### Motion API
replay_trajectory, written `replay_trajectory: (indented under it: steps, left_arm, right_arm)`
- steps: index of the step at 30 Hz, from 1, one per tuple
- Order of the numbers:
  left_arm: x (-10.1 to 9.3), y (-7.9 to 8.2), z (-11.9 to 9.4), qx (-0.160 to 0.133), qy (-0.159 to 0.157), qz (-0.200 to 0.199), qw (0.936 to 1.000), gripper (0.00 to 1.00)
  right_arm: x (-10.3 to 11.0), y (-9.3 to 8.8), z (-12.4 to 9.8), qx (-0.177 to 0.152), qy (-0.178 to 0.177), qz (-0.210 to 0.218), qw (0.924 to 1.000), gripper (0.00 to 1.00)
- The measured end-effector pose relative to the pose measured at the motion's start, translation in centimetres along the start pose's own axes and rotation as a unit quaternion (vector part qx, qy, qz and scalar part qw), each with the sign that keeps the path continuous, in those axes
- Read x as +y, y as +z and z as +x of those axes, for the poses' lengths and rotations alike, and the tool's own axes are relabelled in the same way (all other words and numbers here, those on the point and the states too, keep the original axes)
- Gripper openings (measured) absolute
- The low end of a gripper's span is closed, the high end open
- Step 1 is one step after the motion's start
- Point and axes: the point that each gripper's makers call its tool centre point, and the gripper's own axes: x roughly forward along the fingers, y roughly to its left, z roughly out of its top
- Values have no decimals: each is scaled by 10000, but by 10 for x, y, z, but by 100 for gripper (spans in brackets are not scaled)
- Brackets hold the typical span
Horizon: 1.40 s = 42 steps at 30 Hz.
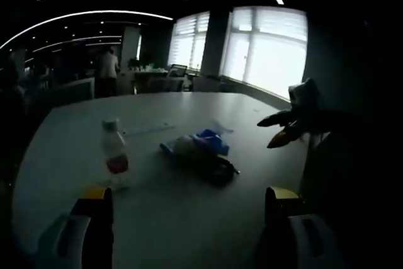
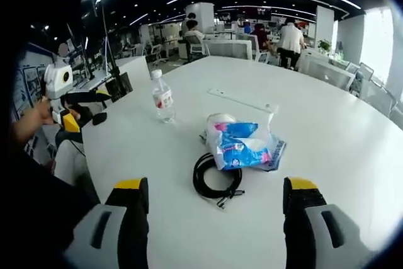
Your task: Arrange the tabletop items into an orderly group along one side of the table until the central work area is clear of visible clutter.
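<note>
Task status: not started, in my judgement. My right claw [image 2: 211, 203] is spread wide, empty. Just ahead of it lie the black cable [image 2: 216, 177] and blue wipes packet [image 2: 242, 146]; the water bottle [image 2: 163, 97] stands farther, left. My left claw [image 1: 189, 203] is likewise spread, empty.

Upright bottle [image 2: 163, 97], blue packet [image 2: 242, 145] beside coiled black cable [image 2: 216, 179].

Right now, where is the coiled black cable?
In the right gripper view the black cable lies on the white table, touching the blue-and-white packet, right of the water bottle.
</note>
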Motion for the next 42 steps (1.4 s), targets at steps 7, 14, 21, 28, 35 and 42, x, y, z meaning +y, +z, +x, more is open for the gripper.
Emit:
replay_trajectory:
  steps: [7, 14, 21, 28, 35, 42]
  left_arm:
    - [-6, -3, -2, -25, 6, -60, 10000, 100]
    - [-7, -9, -3, -23, 42, -117, 9999, 100]
    - [-10, -10, -5, -9, 56, -119, 9999, 99]
    - [-18, -10, -3, -14, 69, -114, 9999, 99]
    - [-19, -13, -5, -6, 76, -129, 9999, 99]
    - [-14, -13, -9, -58, 141, -166, 9997, 99]
  right_arm:
    - [1, 1, 18, 72, 13, -138, 9999, 71]
    - [-2, -1, 28, 85, 58, -147, 9998, 60]
    - [1, 15, 34, -97, 108, -225, 9996, 54]
    - [4, 31, 45, -129, 180, -438, 9988, 49]
    - [10, 51, 55, -143, 316, -734, 9967, 47]
    - [12, 64, 68, -20, 466, -1112, 9927, 47]
